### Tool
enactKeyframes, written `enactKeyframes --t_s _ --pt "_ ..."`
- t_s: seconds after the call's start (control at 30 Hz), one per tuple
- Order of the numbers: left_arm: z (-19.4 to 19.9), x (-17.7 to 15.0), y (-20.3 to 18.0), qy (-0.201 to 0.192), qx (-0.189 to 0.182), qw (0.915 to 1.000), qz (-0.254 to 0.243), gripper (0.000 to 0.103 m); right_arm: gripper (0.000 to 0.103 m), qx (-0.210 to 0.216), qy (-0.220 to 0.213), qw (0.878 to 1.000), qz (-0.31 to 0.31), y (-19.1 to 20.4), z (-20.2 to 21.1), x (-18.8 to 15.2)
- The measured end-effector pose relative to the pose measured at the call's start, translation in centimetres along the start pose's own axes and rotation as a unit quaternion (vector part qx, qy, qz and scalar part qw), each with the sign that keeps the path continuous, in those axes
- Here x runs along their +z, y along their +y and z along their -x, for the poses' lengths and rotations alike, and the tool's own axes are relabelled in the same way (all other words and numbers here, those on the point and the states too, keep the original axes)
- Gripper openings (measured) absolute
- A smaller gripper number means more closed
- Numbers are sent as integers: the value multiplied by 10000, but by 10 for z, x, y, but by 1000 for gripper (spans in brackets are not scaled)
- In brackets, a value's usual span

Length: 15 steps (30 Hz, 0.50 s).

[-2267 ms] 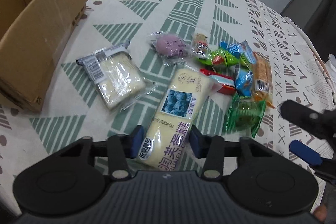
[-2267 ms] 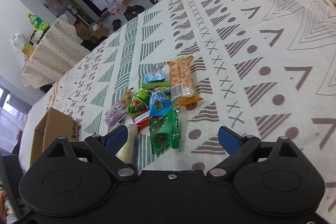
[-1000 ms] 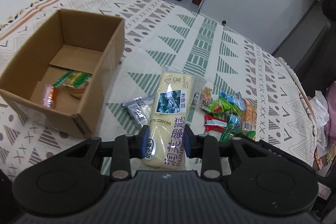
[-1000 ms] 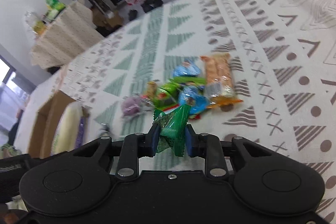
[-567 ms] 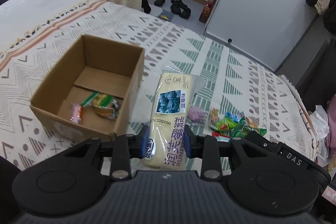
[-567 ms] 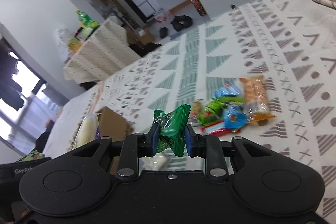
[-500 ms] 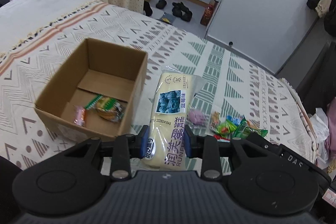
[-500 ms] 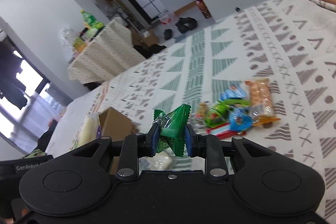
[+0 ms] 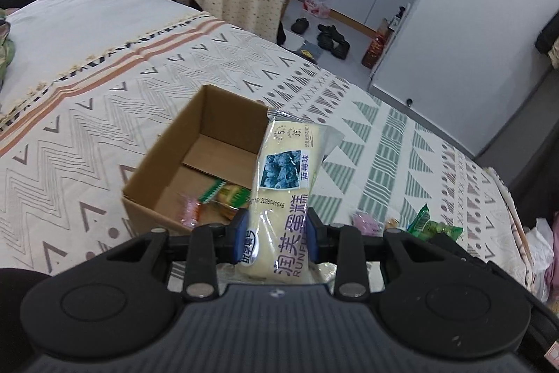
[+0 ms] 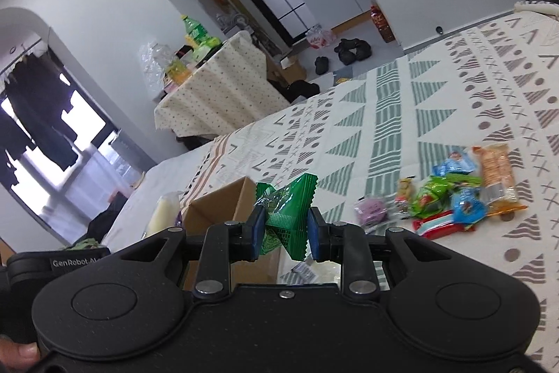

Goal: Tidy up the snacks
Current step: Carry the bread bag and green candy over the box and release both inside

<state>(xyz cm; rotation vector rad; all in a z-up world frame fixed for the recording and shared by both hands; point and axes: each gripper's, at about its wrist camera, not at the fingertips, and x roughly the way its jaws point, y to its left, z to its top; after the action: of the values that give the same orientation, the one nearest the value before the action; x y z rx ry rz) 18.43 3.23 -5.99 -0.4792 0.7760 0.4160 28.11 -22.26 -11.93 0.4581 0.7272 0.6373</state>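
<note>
Hidden and cut-off parts

Near end of cake pack [image 9: 279,198] lost behind gripper body; box [image 9: 167,177] floor partly covered by pack; box [image 10: 223,201] interior unseen from right wrist; small print on loose snacks [image 10: 454,194] unreadable.

From the left wrist we look forward and down along the fingers [image 9: 240,229], raised above the bed [image 9: 104,114], onto the open box [image 9: 195,163]. From the right wrist we look lower and flatter, tilted, across the bed toward the kitchen. Both views share the box [image 10: 223,201] and the snack pile [image 10: 454,187].
</note>
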Motion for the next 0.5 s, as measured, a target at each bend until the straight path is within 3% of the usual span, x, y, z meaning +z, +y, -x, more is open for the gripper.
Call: enactKeyframes --t_s 0.5 --pt "-15 25 67 122 146 9993 325 32 26 56 92 9954 948 71 -25 -15"
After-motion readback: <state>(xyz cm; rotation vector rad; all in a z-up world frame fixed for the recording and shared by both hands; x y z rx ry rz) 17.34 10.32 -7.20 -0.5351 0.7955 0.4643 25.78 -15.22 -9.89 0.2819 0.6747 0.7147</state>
